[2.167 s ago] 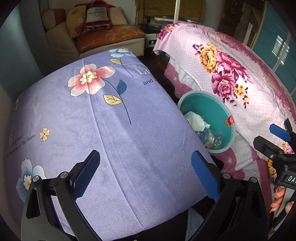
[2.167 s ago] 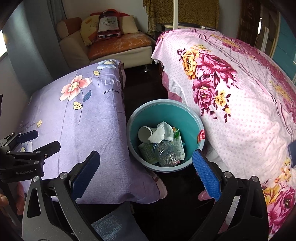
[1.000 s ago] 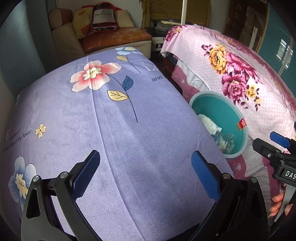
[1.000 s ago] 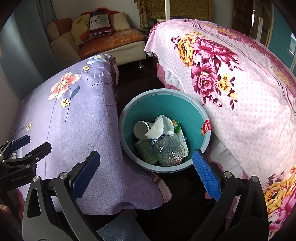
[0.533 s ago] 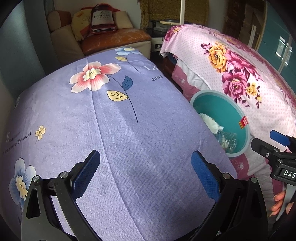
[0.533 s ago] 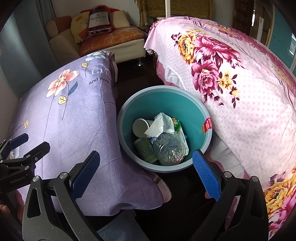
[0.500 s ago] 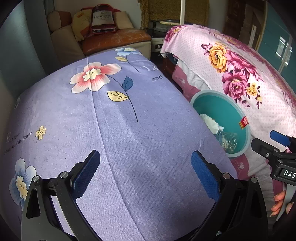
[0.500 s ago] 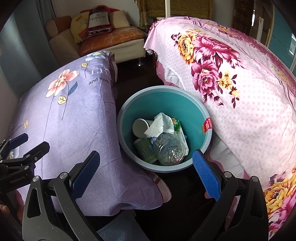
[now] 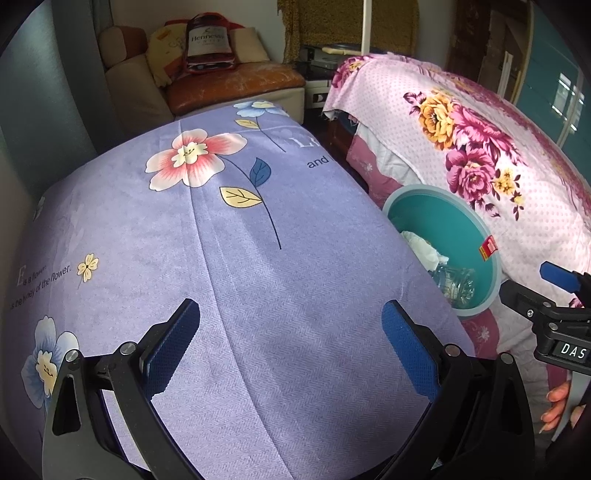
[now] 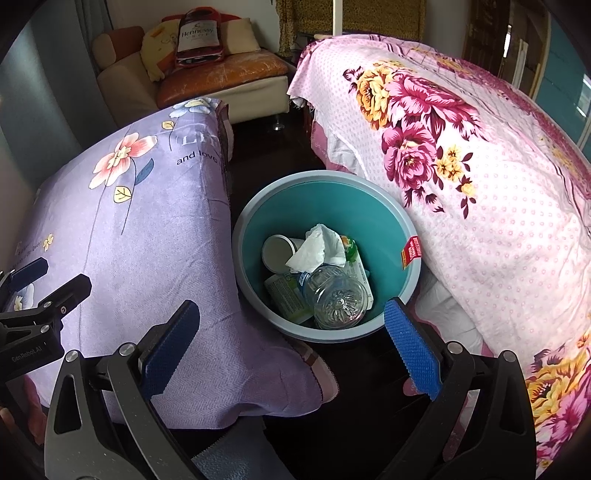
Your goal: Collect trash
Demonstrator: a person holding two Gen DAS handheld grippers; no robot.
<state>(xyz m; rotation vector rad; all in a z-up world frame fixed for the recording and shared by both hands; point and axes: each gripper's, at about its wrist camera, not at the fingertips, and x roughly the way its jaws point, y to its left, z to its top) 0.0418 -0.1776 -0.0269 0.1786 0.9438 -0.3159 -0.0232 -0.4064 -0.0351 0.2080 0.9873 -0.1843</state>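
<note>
A teal bin (image 10: pixel 388 218) stands on the dark floor between two beds. It holds a clear plastic bottle (image 10: pixel 338 297), a white crumpled tissue (image 10: pixel 317 247), a white cup (image 10: pixel 277 251) and green packaging (image 10: pixel 286 295). My right gripper (image 10: pixel 291 349) is open and empty, just short of the bin's near rim. My left gripper (image 9: pixel 290 349) is open and empty over the purple flowered bed cover (image 9: pixel 240 266). The bin (image 9: pixel 436 214) shows at the right of the left wrist view, with the right gripper's fingers (image 9: pixel 561 277) beside it.
A pink flowered bed (image 10: pixel 480 177) lies right of the bin and the purple bed (image 10: pixel 147 229) left. A sofa (image 10: pixel 221 77) with cushions and a red bag (image 10: pixel 197 33) stands at the back. The left gripper's fingers (image 10: pixel 66 291) show at the left edge.
Both views have shifted only slightly over the last second. The bin sits a little higher and further left in the right wrist view. Both grippers stay open and empty.
</note>
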